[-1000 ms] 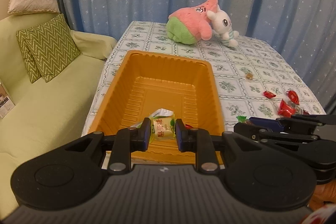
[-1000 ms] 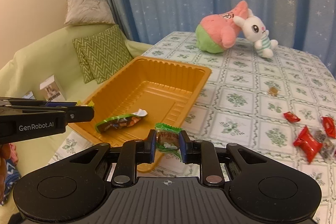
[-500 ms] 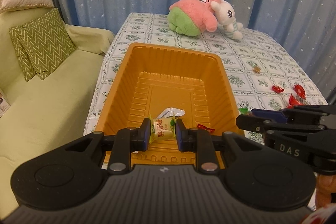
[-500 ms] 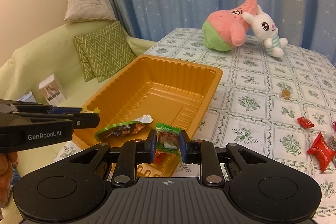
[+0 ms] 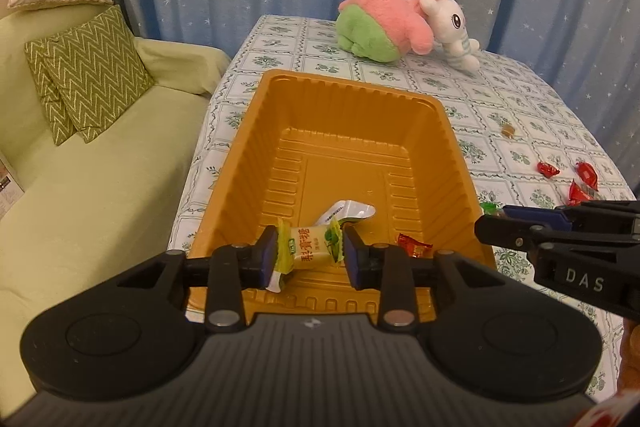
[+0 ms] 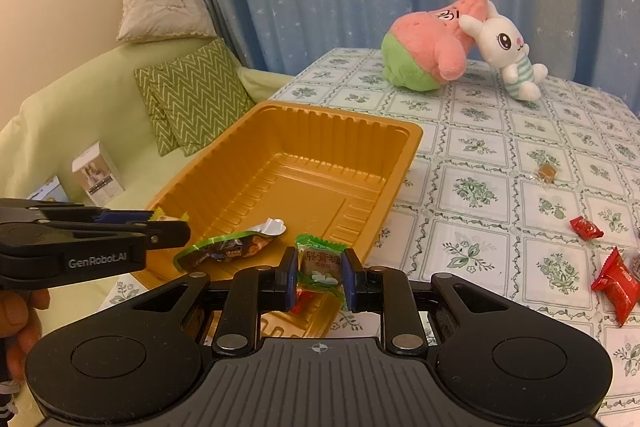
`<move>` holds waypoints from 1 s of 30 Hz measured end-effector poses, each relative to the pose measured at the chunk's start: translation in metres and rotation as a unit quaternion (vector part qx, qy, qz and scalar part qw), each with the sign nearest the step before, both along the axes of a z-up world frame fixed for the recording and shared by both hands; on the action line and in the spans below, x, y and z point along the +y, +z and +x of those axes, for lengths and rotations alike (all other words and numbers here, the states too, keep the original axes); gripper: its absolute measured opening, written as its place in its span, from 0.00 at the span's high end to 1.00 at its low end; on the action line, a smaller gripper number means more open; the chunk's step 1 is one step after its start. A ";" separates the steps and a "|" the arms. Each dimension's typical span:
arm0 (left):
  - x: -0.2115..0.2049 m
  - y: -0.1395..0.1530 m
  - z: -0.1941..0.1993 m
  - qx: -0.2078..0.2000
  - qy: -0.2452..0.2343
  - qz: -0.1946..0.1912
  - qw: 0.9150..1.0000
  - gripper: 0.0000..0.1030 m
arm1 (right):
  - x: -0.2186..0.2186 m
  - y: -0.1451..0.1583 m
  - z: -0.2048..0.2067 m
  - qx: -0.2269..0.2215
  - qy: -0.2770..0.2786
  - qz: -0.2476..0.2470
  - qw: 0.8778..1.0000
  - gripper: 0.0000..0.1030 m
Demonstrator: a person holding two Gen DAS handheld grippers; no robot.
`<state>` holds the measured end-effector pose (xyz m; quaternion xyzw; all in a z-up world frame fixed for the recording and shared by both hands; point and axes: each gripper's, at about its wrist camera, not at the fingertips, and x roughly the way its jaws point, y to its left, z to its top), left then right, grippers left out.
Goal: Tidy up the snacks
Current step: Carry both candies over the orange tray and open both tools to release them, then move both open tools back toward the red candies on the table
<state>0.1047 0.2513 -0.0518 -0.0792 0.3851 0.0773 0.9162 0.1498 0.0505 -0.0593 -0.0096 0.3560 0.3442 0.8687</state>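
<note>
I hold two claws over an orange tray (image 5: pixel 256 131) on a flower-print surface (image 6: pixel 476 163). Task's early on: tray has just a green-edged snack packet (image 6: pixel 228 247) and a red candy (image 5: pixel 414 247) near the close end; rest of it bare. Still loose on the surface, well off to my right: approx four red candies (image 6: pixel 614 281) and one small brown sweet (image 6: pixel 547 171).

My left claw (image 5: pixel 310 255) sits above the tray's near end w/ a yellow candy (image 5: pixel 308 241) between its pads; jaws are opening, wrapper ends still touching both pads, so release looks underway. My right claw (image 6: pixel 320 277) is clamped tight on a green-wrapped candy (image 6: pixel 322 265), hanging over the tray's near right corner, not yet let go.

Two plush toys (image 5: pixel 400 15) lie at the far end, away from the work.
</note>
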 end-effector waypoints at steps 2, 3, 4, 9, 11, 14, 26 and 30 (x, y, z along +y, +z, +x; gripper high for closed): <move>0.000 -0.001 0.001 -0.001 -0.002 0.000 1.000 0.69 | 0.000 0.000 0.000 0.001 0.000 0.001 1.000 0.77; -0.001 -0.001 0.001 -0.003 -0.003 0.002 1.000 0.69 | 0.000 0.000 0.000 0.001 0.000 0.002 1.000 0.77; -0.001 -0.002 0.002 -0.002 -0.003 0.002 1.000 0.67 | 0.000 0.000 0.000 0.001 -0.001 0.002 1.000 0.77; -0.001 0.000 -0.001 -0.006 0.002 0.010 1.000 0.66 | -0.001 0.001 0.001 0.004 -0.003 0.006 1.000 0.77; -0.001 0.003 -0.004 -0.008 0.004 0.015 1.000 0.66 | 0.000 0.001 0.001 0.006 -0.001 0.008 1.000 0.77; 0.002 0.006 -0.008 -0.011 0.010 0.019 1.000 0.65 | 0.004 0.001 0.001 0.009 0.007 0.014 1.000 0.77; 0.000 0.022 -0.027 -0.027 0.030 0.018 0.999 0.55 | -0.010 0.002 0.003 0.021 0.015 0.054 0.998 0.45; -0.010 0.027 -0.036 -0.033 0.031 0.012 0.999 0.51 | -0.047 -0.002 0.001 0.035 -0.026 0.051 0.998 0.45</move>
